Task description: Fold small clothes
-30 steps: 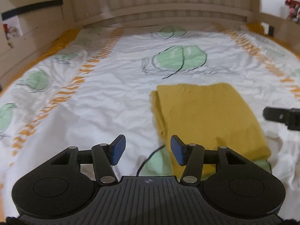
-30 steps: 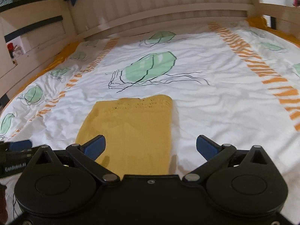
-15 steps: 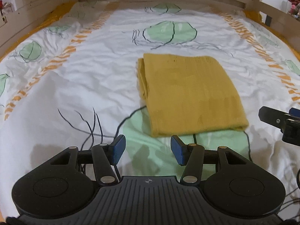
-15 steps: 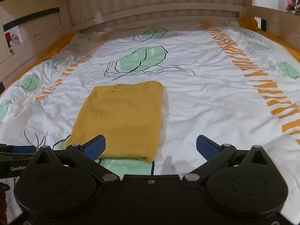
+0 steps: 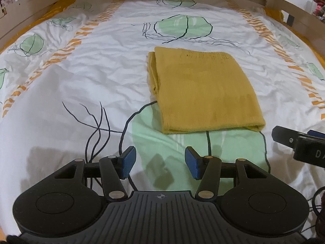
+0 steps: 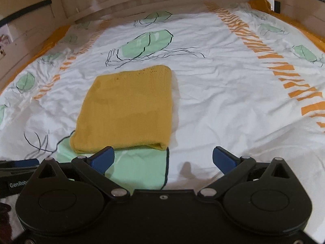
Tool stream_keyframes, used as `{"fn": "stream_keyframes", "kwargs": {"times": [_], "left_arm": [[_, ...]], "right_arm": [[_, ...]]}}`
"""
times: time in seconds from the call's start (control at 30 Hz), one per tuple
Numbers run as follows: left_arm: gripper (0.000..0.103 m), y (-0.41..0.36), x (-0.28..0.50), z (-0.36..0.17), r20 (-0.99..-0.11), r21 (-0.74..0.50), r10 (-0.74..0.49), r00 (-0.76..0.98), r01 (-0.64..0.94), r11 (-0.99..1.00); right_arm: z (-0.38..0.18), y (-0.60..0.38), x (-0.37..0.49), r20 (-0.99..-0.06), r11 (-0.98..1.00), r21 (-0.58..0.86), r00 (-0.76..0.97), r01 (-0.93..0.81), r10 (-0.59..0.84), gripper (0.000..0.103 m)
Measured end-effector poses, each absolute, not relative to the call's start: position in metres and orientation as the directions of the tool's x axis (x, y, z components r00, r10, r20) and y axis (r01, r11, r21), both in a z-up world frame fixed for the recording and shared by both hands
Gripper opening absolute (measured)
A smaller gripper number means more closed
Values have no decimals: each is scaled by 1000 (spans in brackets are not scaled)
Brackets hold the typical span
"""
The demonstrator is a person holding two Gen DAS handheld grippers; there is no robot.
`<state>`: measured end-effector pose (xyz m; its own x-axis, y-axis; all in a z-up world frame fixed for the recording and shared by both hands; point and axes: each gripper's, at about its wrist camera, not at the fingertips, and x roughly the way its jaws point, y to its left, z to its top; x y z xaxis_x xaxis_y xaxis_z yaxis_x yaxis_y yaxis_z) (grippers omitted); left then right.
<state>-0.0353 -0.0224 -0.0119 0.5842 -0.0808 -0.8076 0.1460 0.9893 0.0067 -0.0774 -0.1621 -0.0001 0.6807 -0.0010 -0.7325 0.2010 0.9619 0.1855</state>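
Already folded, the yellow knit garment (image 5: 205, 91) lies flat on the bed (image 5: 81, 81) just ahead of both grippers, touching neither. Left gripper (image 5: 160, 162) stands half open and empty, right gripper (image 6: 163, 159) wide and empty. Soft, light and floppy (likely to sag), it looks best pinched at a near corner.

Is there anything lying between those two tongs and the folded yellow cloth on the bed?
Nothing visible. Only bare printed bedsheet lies between the left tongs and the near edge of the yellow cloth, and likewise in front of the right tongs. Both tongs are open and empty, and neither touches the cloth.
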Motion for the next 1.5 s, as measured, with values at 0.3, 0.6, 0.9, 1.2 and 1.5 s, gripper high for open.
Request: {"fn": "stream_keyframes", "kwargs": {"times": [0.3,0.6,0.9,1.2,1.5], "left_arm": [[51,-22,-36,-12,-810,3,-81,581,143,990],[51,-21,-35,-12,-814,3,-80,576,141,990],[51,-23,-34,-14,-821,3,-80,566,145,989],[51,-24,-32,-16,-827,2,-79,556,145,989],[51,-24,-31,-16,-827,3,-80,556,147,989]], "right_arm": [[1,-162,-76,-735,963,191,678,189,13,102],[-2,-162,-73,-744,961,203,668,186,28,102],[-5,-161,-72,-752,959,216,658,182,44,102],[-7,-160,-70,-758,957,228,650,182,57,102],[-9,-160,-68,-761,955,235,645,180,66,102]]}}
